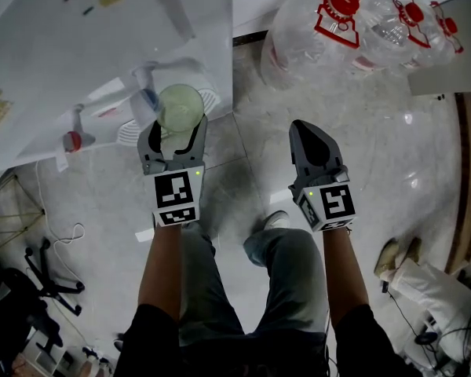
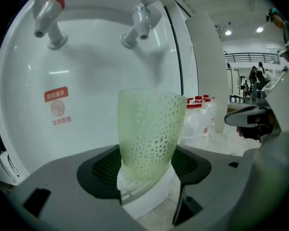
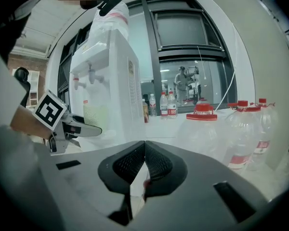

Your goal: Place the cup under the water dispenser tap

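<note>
Water dispenser (image 1: 55, 61): white body, upper left of the head view
Water bottles (image 1: 330, 30): clear, red-capped, on the floor at upper right
Left gripper (image 1: 175, 128): jaws wide, clamped on the cup, centre left
Right gripper (image 1: 304, 128): jaws together, nothing between them, centre right
Cup (image 2: 149, 134): pale green, upright, below and slightly right of the right-hand tap (image 2: 139, 23)
Red tap (image 2: 48, 16): upper left of the left gripper view

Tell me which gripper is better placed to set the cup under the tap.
Left. The left gripper holds the green cup in front of the dispenser, close beneath its taps. The right gripper is shut, empty and off to the side.
</note>
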A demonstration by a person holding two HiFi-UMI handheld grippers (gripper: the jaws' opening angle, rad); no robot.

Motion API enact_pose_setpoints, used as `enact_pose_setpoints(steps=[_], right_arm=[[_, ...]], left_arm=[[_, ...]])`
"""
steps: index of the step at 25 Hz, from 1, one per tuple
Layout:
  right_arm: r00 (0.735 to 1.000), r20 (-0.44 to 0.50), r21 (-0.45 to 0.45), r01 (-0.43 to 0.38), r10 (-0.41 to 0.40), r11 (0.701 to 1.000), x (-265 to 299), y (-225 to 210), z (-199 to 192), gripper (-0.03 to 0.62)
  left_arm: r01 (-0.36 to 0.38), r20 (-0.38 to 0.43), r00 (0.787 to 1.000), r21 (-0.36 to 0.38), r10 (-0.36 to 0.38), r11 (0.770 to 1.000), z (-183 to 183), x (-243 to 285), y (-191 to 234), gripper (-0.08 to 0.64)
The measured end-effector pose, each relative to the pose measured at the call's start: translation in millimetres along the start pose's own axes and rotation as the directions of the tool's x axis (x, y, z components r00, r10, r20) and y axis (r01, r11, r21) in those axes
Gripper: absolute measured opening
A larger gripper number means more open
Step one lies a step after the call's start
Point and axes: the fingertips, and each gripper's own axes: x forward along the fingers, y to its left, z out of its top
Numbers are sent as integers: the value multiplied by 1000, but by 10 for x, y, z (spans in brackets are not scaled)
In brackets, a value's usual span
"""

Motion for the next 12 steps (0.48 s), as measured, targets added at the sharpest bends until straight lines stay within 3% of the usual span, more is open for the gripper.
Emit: enact_pose_setpoints(steps=[12], right_arm=[[999,-37,9,-5,5,1000,-41,-3,-67,14]], left_arm=[[19,-40,999,-5,-19,1000,-15,26,-16,334]])
